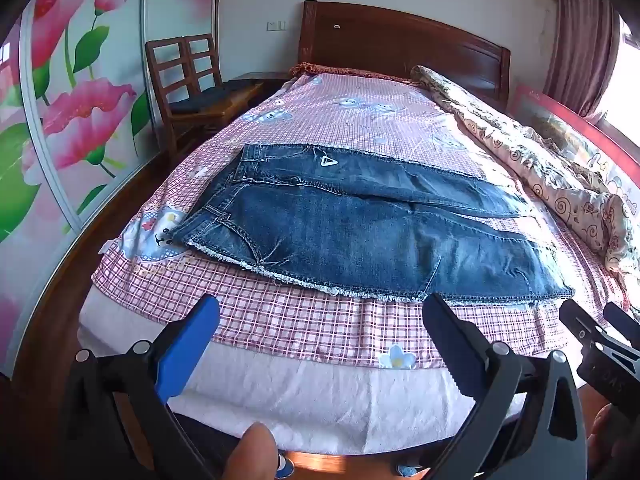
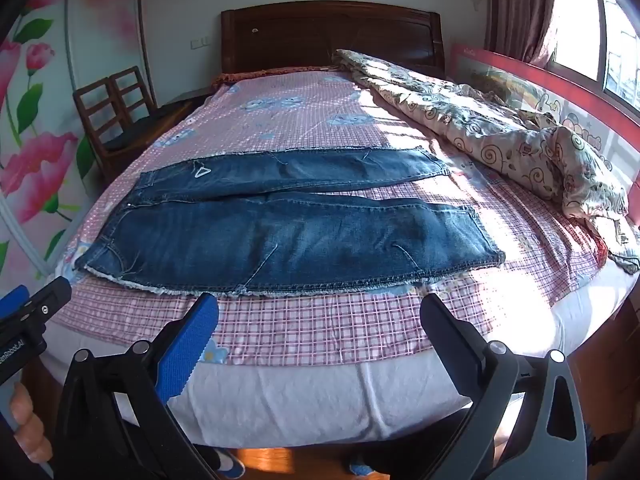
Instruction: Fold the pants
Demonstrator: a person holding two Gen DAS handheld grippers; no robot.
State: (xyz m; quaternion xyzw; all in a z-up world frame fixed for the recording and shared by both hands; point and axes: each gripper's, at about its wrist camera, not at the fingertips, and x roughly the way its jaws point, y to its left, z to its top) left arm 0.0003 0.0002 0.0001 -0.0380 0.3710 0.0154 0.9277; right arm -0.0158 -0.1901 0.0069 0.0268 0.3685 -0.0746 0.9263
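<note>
The jeans [image 1: 360, 224] lie flat across the bed [image 1: 320, 320], waist at the left and both legs stretched to the right, side by side on the pink checked sheet. The left gripper [image 1: 320, 340] and the right gripper [image 2: 320, 336] both hang wide and empty over the bed's near edge, just short of the jeans.

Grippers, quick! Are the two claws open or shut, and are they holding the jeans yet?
Left gripper: open, holding nothing, short of the jeans on the bed.
Right gripper: open, holding nothing, not touching the jeans.
</note>
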